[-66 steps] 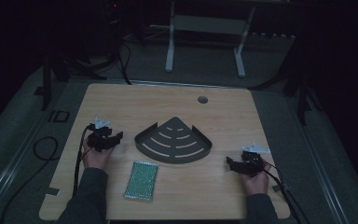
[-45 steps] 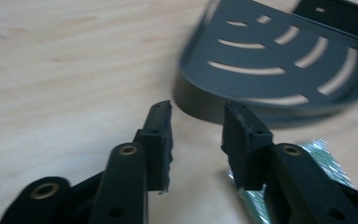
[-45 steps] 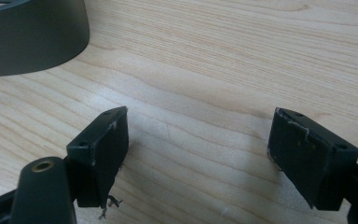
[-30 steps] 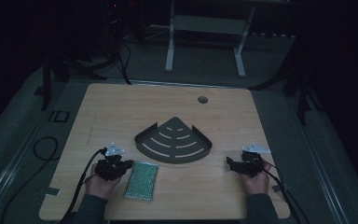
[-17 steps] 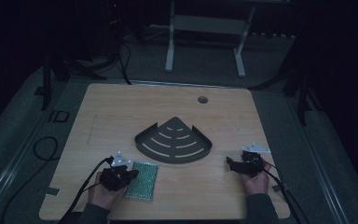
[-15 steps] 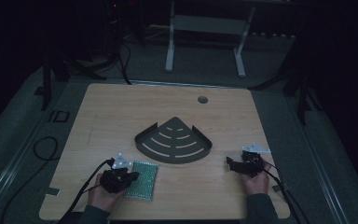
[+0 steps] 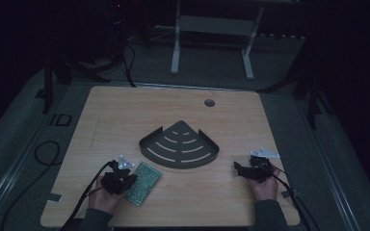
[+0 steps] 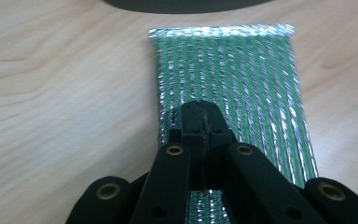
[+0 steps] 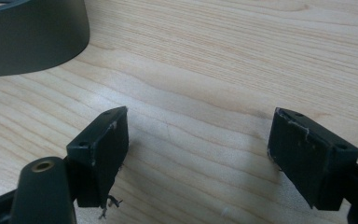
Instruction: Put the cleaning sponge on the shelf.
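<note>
With the left gripper (image 8: 204, 109) fingers pinched together over the near end of the green foil packet (image 8: 233, 84) lying flat on the bench (image 7: 125, 115), and the right gripper (image 9: 198, 140) fingers spread and empty well apart from it, I'd worry the slick foil slips free.

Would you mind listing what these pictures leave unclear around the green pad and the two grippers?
- Green pad: its near end is hidden beneath the left gripper, left gripper view.
- Whether the shut jaws pinch the pad or just rest on it: cannot tell.
- Dark corner tray: cut off by the frame edge, right gripper view.
- Pad's texture: too small and dim, high view.
</note>
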The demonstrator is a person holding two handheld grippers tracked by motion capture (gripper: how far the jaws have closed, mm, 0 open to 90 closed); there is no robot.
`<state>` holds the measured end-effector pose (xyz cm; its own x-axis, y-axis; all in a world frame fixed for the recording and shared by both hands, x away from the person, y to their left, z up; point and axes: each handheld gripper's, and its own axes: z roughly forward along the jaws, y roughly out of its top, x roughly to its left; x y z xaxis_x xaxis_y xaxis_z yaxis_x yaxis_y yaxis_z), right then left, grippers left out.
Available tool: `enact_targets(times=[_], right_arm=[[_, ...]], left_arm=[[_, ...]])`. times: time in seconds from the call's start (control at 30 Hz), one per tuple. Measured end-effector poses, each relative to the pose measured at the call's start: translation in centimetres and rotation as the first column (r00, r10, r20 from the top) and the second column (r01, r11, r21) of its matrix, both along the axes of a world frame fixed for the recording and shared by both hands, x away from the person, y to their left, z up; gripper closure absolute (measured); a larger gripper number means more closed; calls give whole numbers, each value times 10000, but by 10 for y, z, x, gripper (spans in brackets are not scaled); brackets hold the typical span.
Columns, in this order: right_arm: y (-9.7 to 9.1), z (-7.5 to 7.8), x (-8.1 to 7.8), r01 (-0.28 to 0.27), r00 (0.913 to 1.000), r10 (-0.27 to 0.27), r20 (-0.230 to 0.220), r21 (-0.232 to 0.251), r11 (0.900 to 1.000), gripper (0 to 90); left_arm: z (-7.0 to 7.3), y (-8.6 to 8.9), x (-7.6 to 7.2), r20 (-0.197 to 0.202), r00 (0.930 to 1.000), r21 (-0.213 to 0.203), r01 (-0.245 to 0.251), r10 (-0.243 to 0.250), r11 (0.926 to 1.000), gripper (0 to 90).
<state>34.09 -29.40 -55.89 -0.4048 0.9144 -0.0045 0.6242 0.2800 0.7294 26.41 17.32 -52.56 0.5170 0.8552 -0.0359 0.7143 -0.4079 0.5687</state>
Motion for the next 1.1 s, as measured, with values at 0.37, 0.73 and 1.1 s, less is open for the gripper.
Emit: enact_targets(times=[0.37, 0.73, 1.1], right_arm=[[0, 0, 0, 6, 10000, -6, -7, 3, 10000, 198], [0, 0, 0, 4, 10000, -4, -3, -3, 10000, 198], [0, 0, 0, 7, 10000, -7, -6, -4, 10000, 198]], left_arm=[[-2, 32, 27, 266, 9948, 210, -985, 979, 9949, 900], [1, 49, 17, -256, 9911, -182, -1309, 1304, 9912, 898], [5, 60, 18, -337, 9851, -575, -1705, 1688, 9837, 788]])
